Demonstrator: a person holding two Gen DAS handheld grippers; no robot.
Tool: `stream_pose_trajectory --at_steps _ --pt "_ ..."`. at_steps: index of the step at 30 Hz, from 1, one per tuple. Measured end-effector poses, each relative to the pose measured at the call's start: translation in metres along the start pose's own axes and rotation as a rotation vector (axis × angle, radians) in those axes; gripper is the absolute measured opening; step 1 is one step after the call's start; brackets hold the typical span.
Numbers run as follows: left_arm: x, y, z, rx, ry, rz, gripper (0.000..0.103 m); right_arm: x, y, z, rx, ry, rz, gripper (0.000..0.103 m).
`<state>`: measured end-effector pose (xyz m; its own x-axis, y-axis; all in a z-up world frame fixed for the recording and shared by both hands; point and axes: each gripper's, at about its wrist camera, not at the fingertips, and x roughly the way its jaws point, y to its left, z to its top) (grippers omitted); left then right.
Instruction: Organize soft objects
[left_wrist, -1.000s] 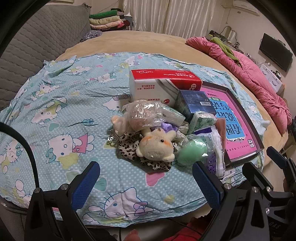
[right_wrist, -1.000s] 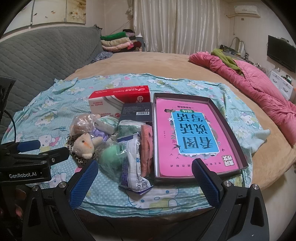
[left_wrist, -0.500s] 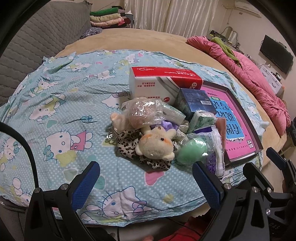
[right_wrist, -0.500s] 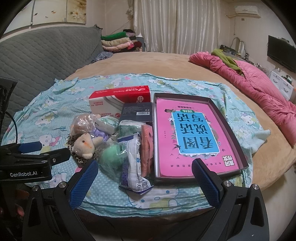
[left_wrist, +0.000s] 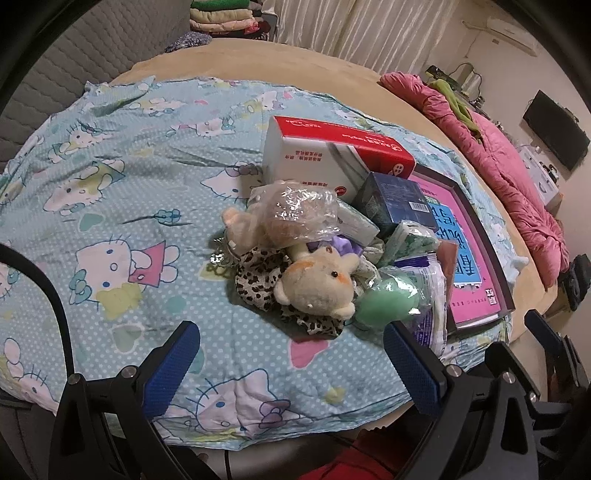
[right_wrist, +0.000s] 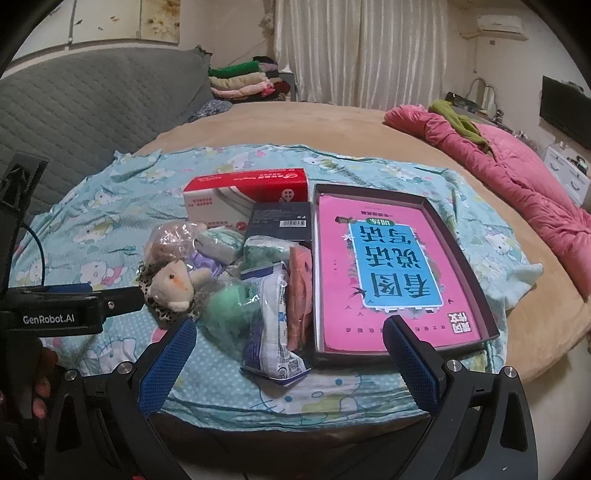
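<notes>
A pile of soft things lies on the Hello Kitty sheet (left_wrist: 122, 206): a cream plush bear (left_wrist: 317, 288) on a leopard-print cloth (left_wrist: 258, 280), a plush in a clear bag (left_wrist: 291, 218), a green squishy ball in plastic (left_wrist: 388, 302), tissue packs (left_wrist: 410, 240) and a wet-wipe pack (right_wrist: 269, 332). The bear also shows in the right wrist view (right_wrist: 171, 286). My left gripper (left_wrist: 291, 365) is open and empty, just short of the bear. My right gripper (right_wrist: 288, 365) is open and empty, before the wipe pack.
A red and white tissue box (left_wrist: 332, 155), a dark blue box (left_wrist: 395, 199) and a dark tray holding a pink book (right_wrist: 388, 273) lie behind and right of the pile. A pink quilt (right_wrist: 517, 184) lies far right. A grey headboard (right_wrist: 92, 107) stands at left.
My left gripper has moved forward and tilted down toward the plush bear. The right gripper has barely moved. Nothing was grasped.
</notes>
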<state>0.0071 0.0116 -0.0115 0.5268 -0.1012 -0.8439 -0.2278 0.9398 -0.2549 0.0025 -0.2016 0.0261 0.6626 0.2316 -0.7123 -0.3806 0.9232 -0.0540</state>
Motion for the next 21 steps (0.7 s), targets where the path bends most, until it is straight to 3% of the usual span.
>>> stream_pose_trajectory --at_steps 9,21 --pt "0.022 -0.011 0.014 0.039 0.032 -0.037 0.083 0.008 0.007 -0.002 -0.045 0.022 0.028 0.101" --pt "0.052 -0.021 0.023 0.11 0.088 -0.041 0.072 0.031 0.034 -0.001 -0.188 0.081 0.114 0.101"
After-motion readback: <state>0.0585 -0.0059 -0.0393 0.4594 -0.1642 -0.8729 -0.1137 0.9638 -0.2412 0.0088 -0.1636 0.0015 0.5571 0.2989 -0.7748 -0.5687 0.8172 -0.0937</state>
